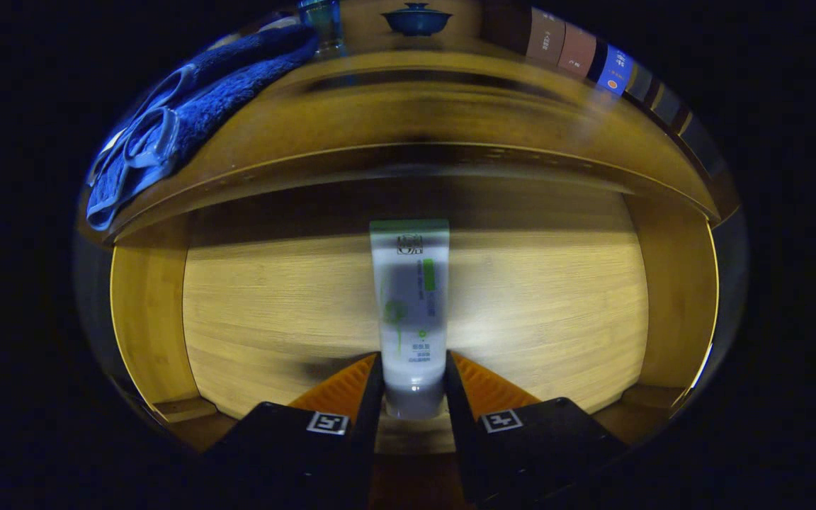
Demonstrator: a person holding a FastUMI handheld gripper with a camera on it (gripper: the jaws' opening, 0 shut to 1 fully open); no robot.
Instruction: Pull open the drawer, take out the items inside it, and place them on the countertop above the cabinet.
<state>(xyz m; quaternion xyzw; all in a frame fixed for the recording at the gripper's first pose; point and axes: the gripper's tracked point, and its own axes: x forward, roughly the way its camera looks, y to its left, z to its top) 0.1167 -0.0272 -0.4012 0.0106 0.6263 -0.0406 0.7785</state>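
I see the drawer (252, 312) pulled open below the hand-held gripper (414, 386), its pale wooden floor lit and its side walls rising left and right of the fingers. A white tube (410, 304) with a green band at its far end and green print points straight ahead from between the fingers, its cap end clamped between both. The wooden surface (408, 106) lies beyond, above the drawer.
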